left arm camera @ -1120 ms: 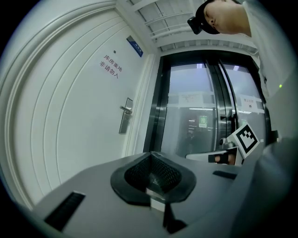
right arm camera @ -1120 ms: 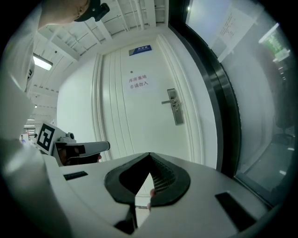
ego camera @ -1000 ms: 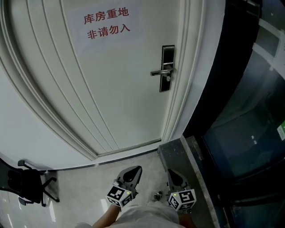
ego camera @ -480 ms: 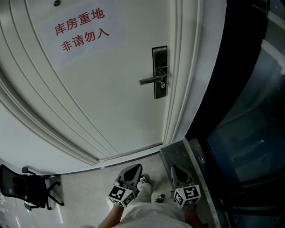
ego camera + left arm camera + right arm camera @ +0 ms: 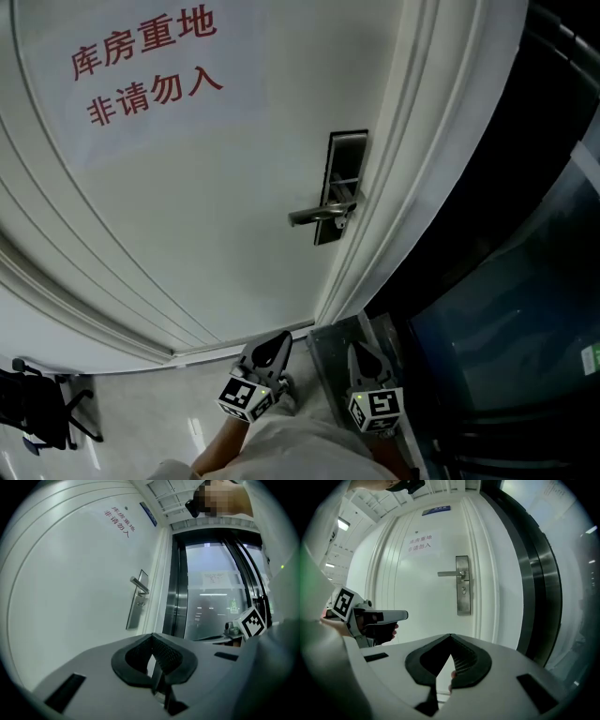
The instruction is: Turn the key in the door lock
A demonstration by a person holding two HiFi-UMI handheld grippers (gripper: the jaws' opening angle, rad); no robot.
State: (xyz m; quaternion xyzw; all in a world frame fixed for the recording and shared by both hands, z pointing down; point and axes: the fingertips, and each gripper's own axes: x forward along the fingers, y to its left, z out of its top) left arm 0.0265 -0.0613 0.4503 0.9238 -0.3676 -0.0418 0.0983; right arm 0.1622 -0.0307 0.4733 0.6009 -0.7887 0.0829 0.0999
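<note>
The white panelled door is closed and fills most of the head view. A sheet of white paper with red characters is stuck high on it. Near the door's right edge is the tall brushed-metal lock plate, with a silver lever handle pointing left from it. The keyhole is on the plate just below the lever. Something small shows there, too small to tell whether it is a key.

Both grippers are held low in front of the person, well apart from the lock and touching nothing. The left gripper points toward the foot of the door. Its dark ribbed fingers are closed together at the tips with nothing between them. The right gripper is just beside it, nearer the door frame. Its fingers are also pressed together and empty. Each gripper carries a cube with black-and-white square markers at its rear.

Right of the door frame is a dark glass wall. A black office chair stands on the pale tiled floor at the lower left.
</note>
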